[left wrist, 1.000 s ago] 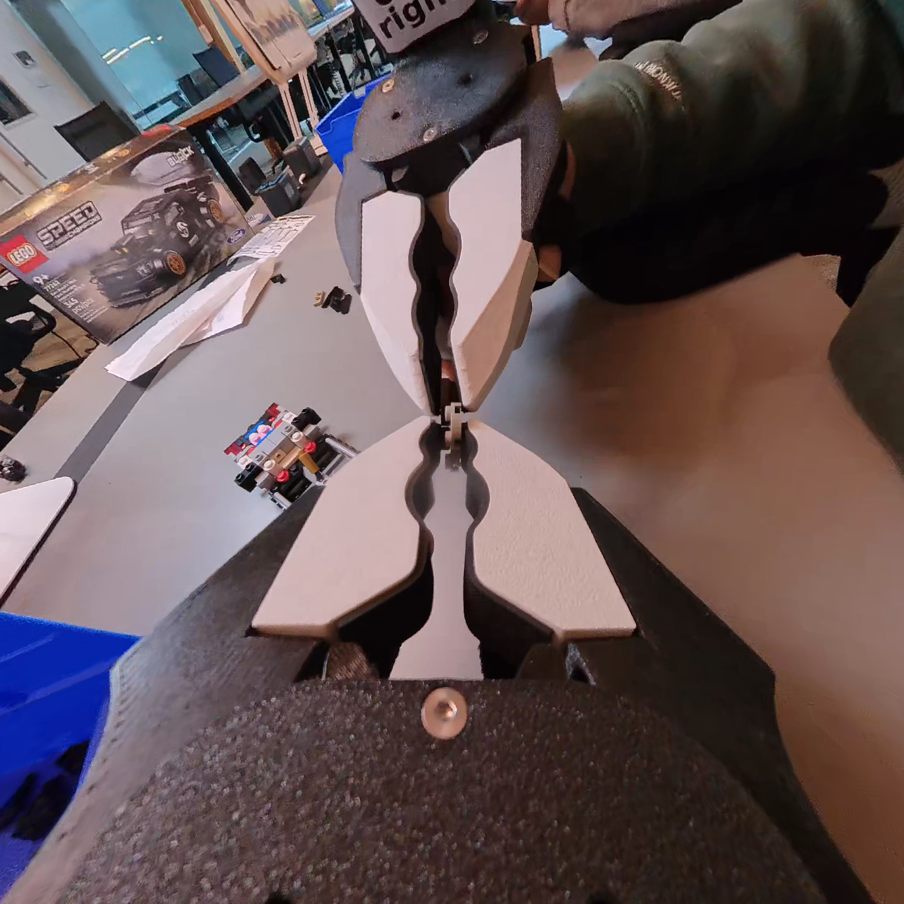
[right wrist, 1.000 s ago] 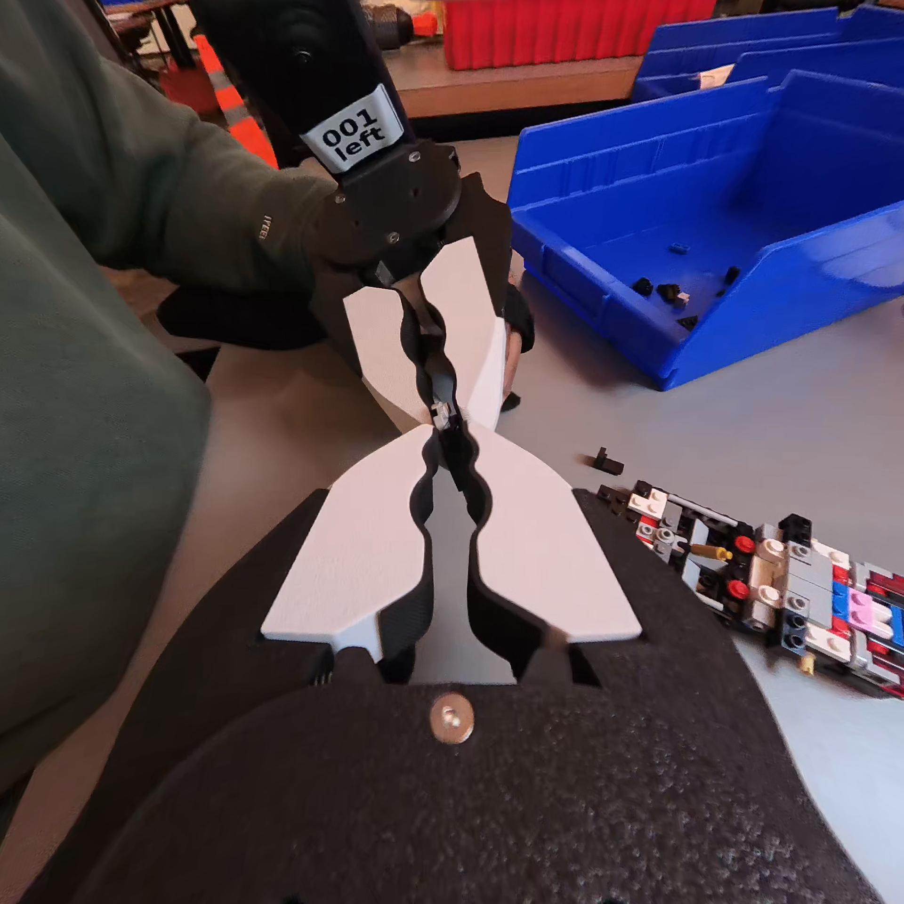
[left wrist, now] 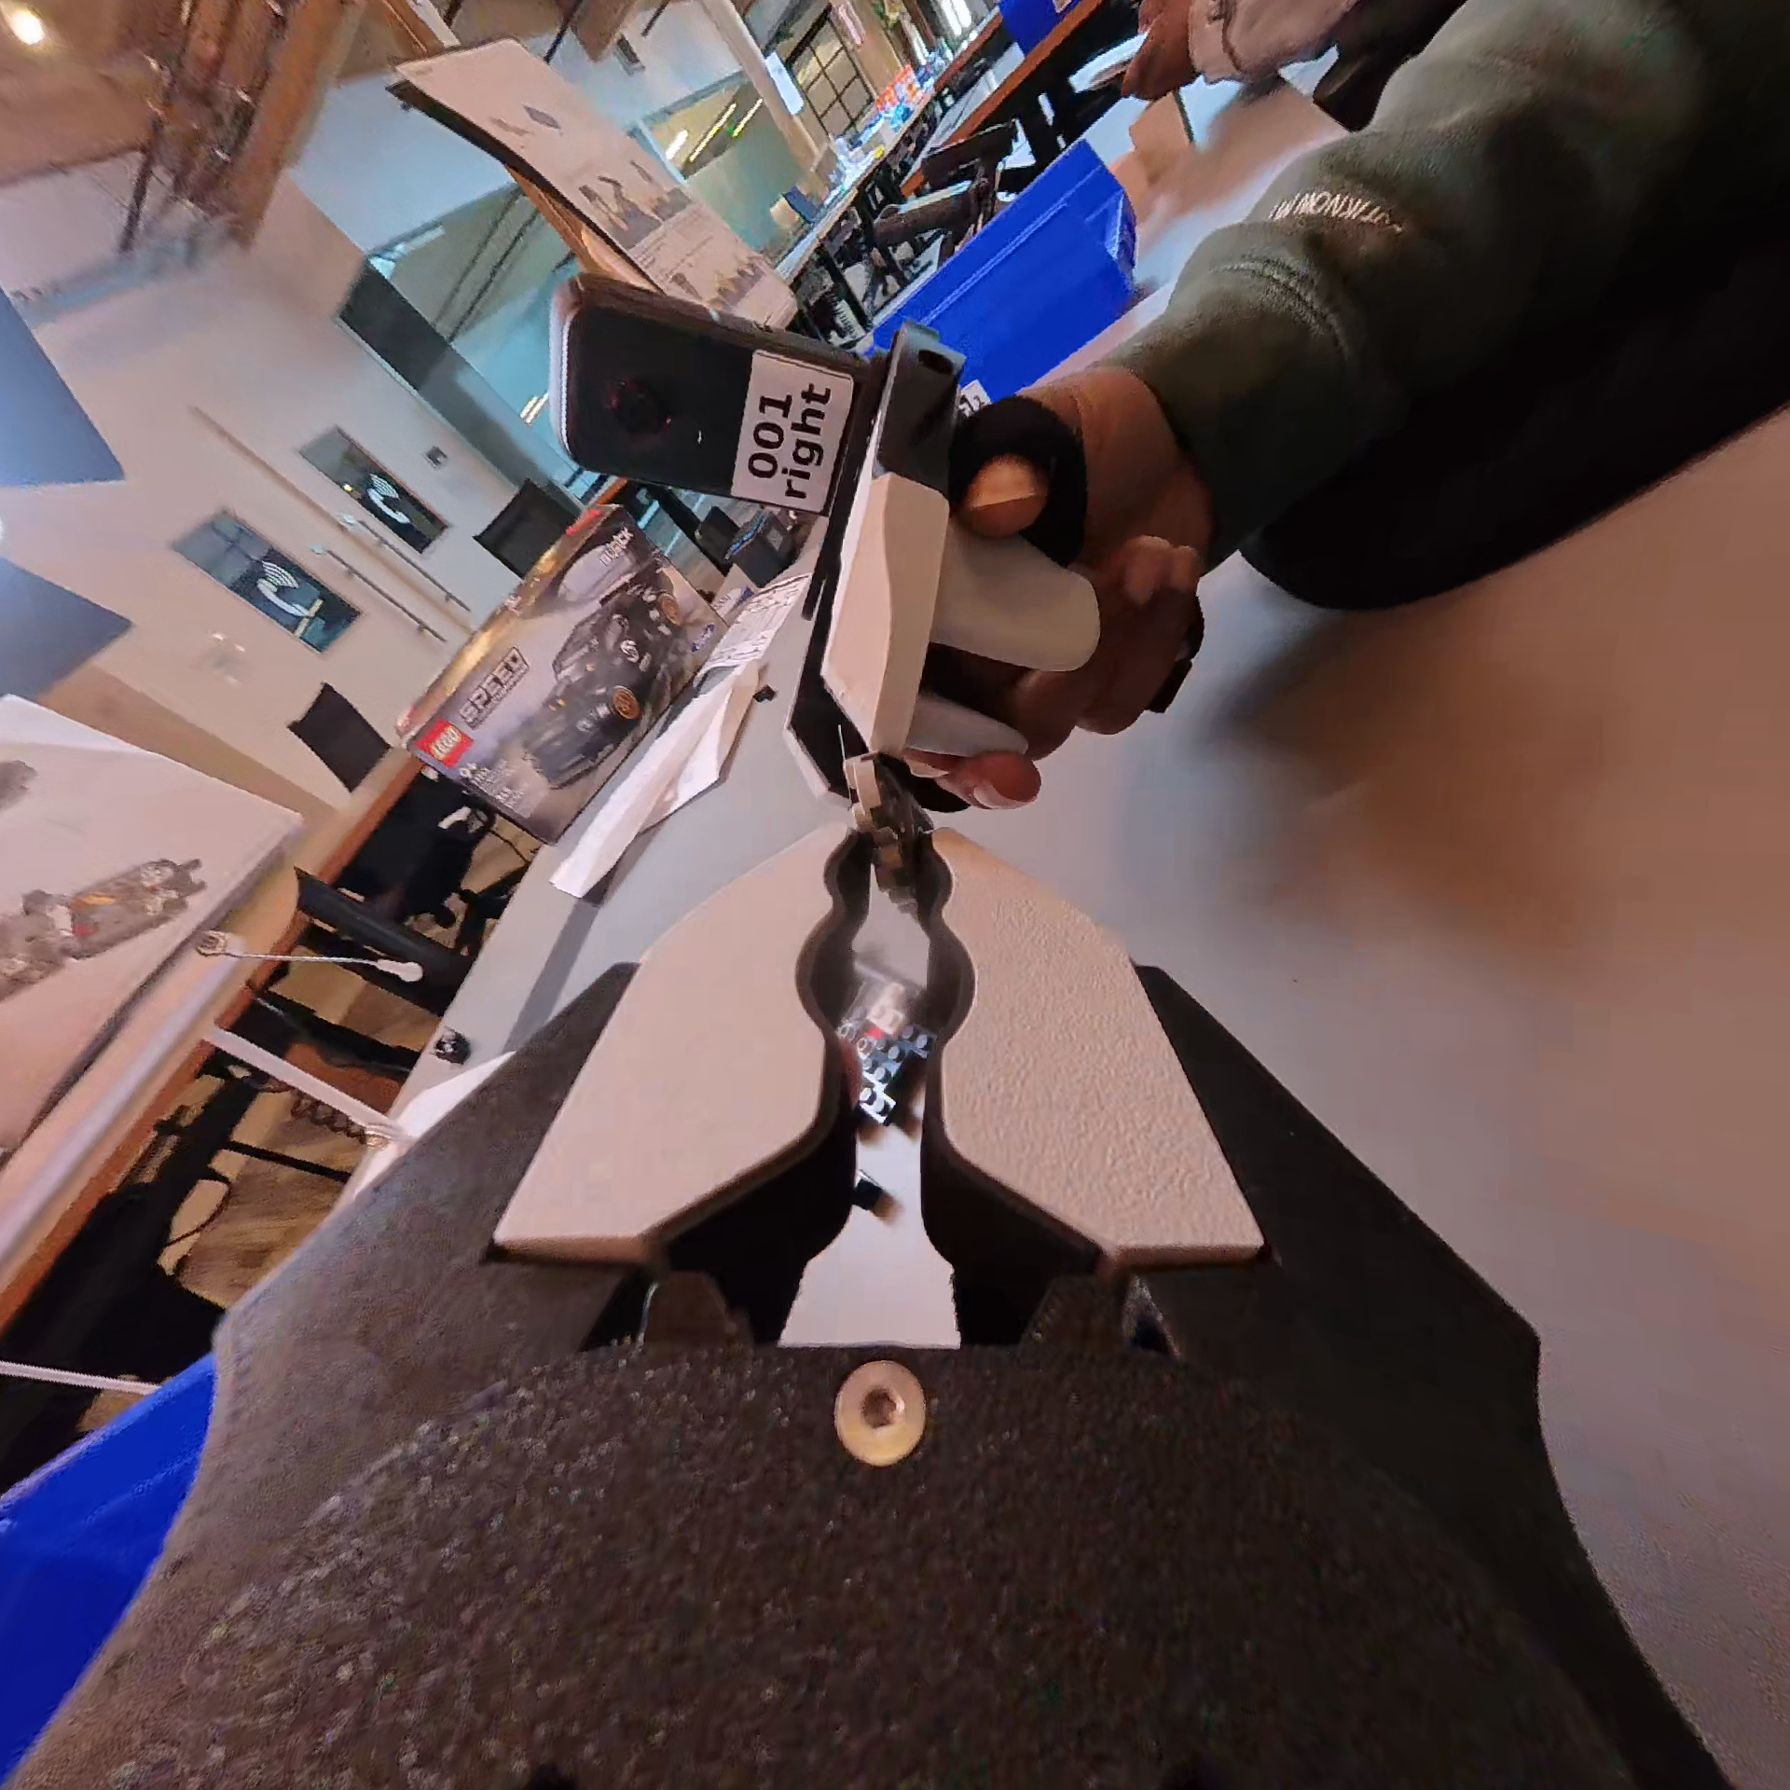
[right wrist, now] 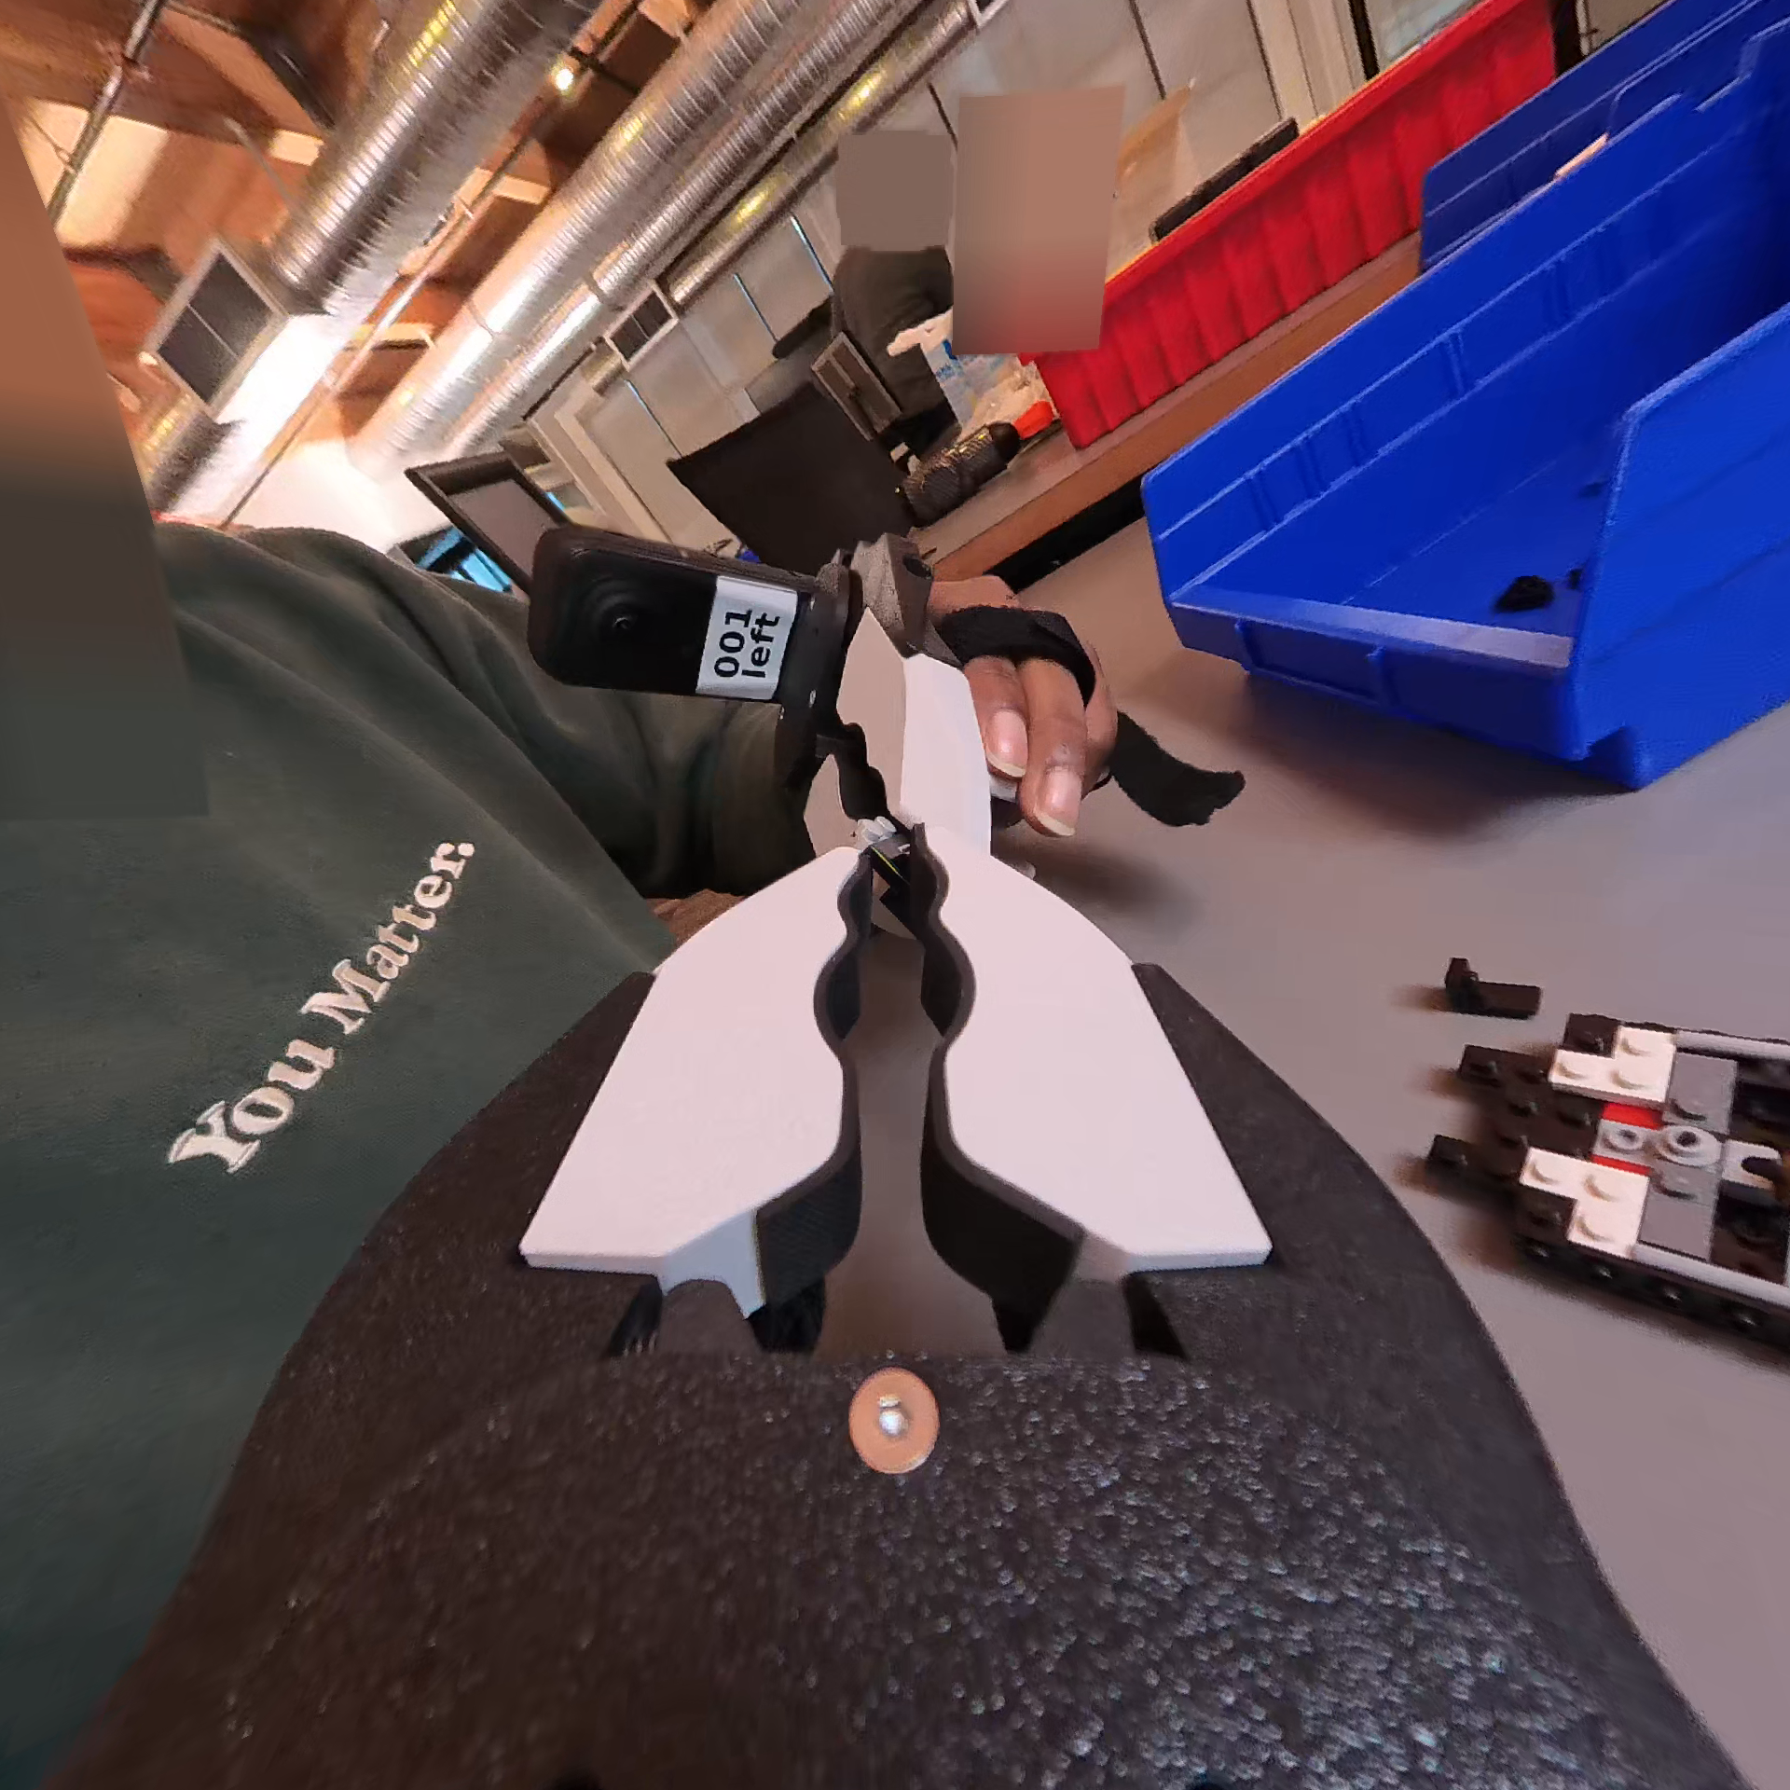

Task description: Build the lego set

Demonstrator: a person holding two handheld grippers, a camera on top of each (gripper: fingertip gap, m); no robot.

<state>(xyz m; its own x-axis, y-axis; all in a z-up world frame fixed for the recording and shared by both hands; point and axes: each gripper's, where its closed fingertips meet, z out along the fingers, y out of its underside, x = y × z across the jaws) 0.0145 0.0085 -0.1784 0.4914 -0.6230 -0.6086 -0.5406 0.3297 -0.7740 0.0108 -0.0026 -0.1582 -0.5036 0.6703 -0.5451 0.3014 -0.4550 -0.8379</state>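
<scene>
My left gripper (left wrist: pixel 886 845) and my right gripper (right wrist: pixel 891 857) meet tip to tip above the grey table (left wrist: pixel 1356 969). Both are shut on a small grey and black brick piece (left wrist: pixel 883 818), which also shows in the right wrist view (right wrist: pixel 886 852). I cannot tell whether it is one part or two joined parts. The right gripper (left wrist: pixel 857 775) shows edge-on in the left wrist view. The left gripper (right wrist: pixel 877 823) shows edge-on in the right wrist view. A half-built brick car (right wrist: pixel 1647 1162) lies on the table right of my right gripper, and shows through my left fingers' gap (left wrist: pixel 886 1046).
A loose black brick (right wrist: pixel 1487 998) lies by the car. Blue bins (right wrist: pixel 1453 542) stand at the back right, with a red bin (right wrist: pixel 1308 252) behind. A toy set box (left wrist: pixel 571 668), white paper (left wrist: pixel 668 775) and an open booklet (left wrist: pixel 97 920) lie to the left. A person's green sleeve (left wrist: pixel 1453 291) is close. Less than 4 cm separates the two grippers' tips.
Both grippers have rolled and lifted, so each now shows the other edge-on instead of flat. Their tips stay together on the small piece. The brick car now lies under my left fingers.
</scene>
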